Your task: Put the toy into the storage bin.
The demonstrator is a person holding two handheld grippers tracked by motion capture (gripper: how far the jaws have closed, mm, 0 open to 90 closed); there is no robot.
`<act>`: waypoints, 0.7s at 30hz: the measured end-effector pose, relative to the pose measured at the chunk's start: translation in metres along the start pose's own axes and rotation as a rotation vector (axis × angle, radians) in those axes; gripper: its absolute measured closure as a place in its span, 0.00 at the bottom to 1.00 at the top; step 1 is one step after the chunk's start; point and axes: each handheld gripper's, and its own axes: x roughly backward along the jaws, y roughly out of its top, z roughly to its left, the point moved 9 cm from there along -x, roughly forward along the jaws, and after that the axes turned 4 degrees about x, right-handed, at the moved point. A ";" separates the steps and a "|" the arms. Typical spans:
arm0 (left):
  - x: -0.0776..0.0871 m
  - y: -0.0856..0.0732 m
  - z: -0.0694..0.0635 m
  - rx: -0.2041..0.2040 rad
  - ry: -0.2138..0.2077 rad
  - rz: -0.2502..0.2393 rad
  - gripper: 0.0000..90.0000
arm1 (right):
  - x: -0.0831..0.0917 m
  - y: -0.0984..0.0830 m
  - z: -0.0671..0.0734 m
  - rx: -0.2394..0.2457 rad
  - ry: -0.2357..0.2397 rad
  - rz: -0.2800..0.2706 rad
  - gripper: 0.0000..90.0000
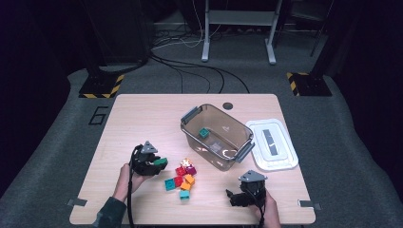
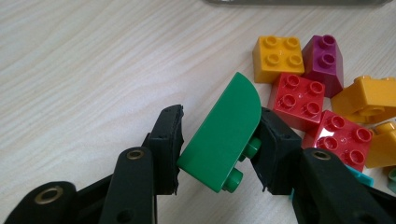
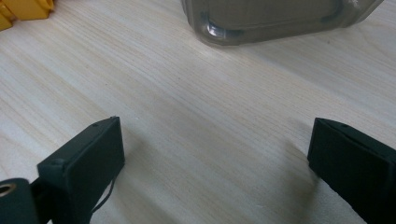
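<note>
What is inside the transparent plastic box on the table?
Inside the transparent box, in the high view, one teal block lies near the far-left corner. Light glare on the near wall hides part of the floor, so a small piece there could not be seen.

We count one clear bin [image 1: 236, 152] near the table's [image 1: 128, 118] far right corner, one white lid [image 1: 272, 143] beside it, one teal brick [image 1: 204, 133] inside, one green brick [image 2: 223, 135] gripped, and about eight bricks [image 1: 182, 176] heaped by the near edge.

light wood table [image 1: 142, 118], clear plastic bin [image 1: 216, 136] in the middle, white lid [image 1: 272, 144] beside it, little pile of colourful bricks [image 1: 182, 177], maybe nine
</note>
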 end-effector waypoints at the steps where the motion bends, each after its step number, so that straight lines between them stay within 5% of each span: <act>1: 0.001 0.002 0.001 -0.003 0.002 -0.003 0.62 | 0.000 0.000 0.000 0.000 0.000 0.000 0.03; 21: 0.021 0.035 0.006 -0.033 0.022 -0.039 0.62 | 0.000 0.000 0.000 -0.003 0.000 0.002 0.03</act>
